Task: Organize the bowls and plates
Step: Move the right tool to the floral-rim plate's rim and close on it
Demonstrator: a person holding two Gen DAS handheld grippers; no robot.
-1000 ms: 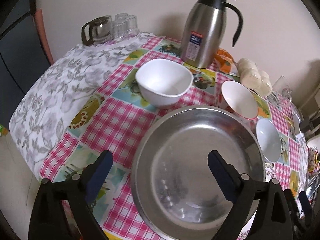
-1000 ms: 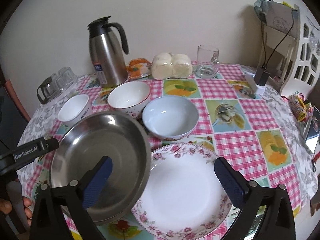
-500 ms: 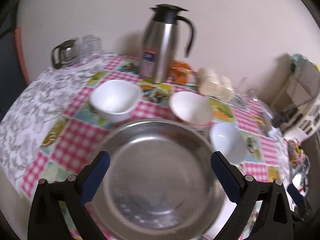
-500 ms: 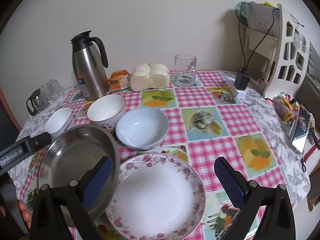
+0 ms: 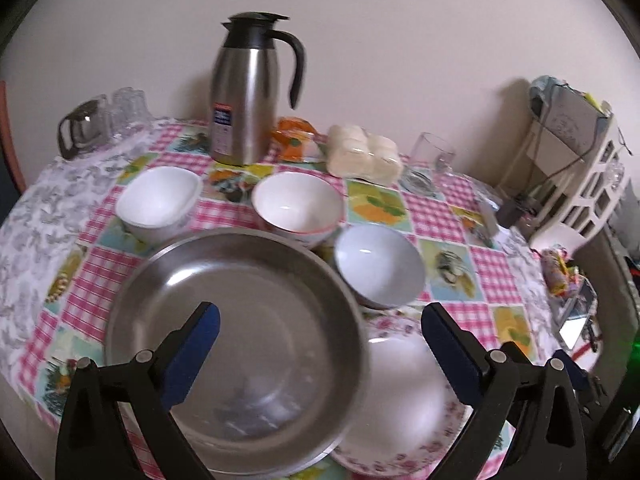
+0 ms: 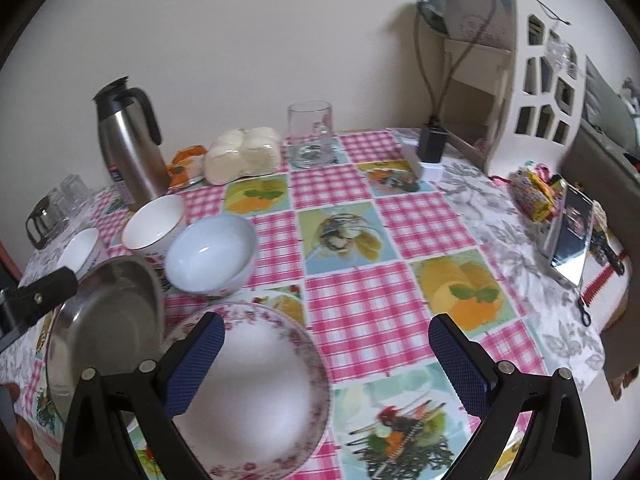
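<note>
A large steel plate lies at the table's near edge, its right rim over a white floral-rimmed plate. Both show in the right wrist view, the steel plate and the floral plate. Behind them stand three bowls: a white one, a red-trimmed one and a pale blue one. My left gripper is open above the steel plate's right side. My right gripper is open above the floral plate's right edge. Both are empty.
A steel thermos jug, a wrapped bun pack, a glass mug and upturned glasses stand along the back. A white rack, a charger, snacks and a phone crowd the right side.
Both grippers have swung to the right. The left view now takes in the floral plate and the blue bowl. The steel plate sits further left in the right view. Both stay open.
</note>
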